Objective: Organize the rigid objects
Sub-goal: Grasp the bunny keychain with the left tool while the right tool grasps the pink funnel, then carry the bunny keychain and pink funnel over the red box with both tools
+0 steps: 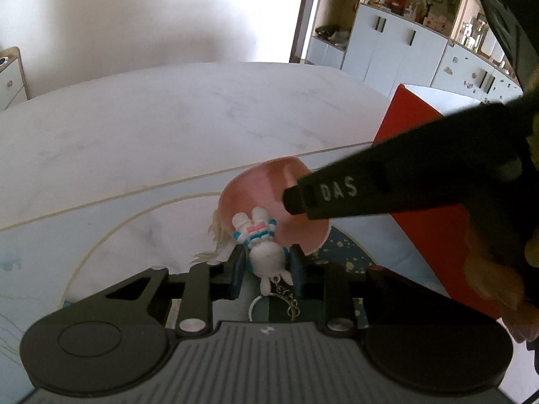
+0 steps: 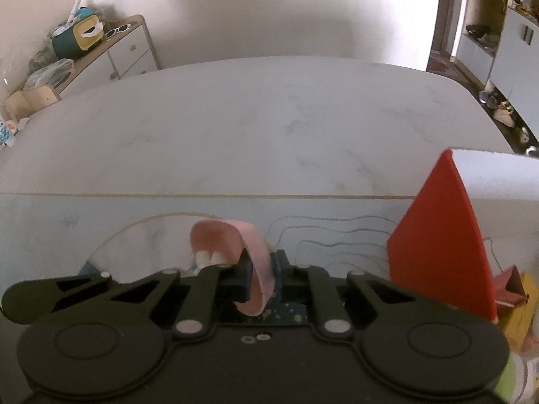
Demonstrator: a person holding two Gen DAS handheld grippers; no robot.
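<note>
My left gripper (image 1: 267,262) is shut on a small white rabbit keychain figure (image 1: 261,242) with a blue and pink vest; its chain and ring (image 1: 286,299) hang below. The figure's feet reach into a pink bowl (image 1: 269,195) tilted on its side above the mat. My right gripper (image 2: 261,271) is shut on the pink bowl's rim (image 2: 256,256), and the figure's white feet (image 2: 210,256) show inside the bowl. The right gripper's black finger (image 1: 337,195) marked DAS also shows in the left wrist view, reaching the bowl from the right.
A red box (image 1: 421,155) with a white top stands at the right, also in the right wrist view (image 2: 441,235). A pale blue printed mat (image 2: 101,215) lies on the white marble table (image 2: 252,118). Small yellow and red boxes (image 2: 515,293) sit by the red box.
</note>
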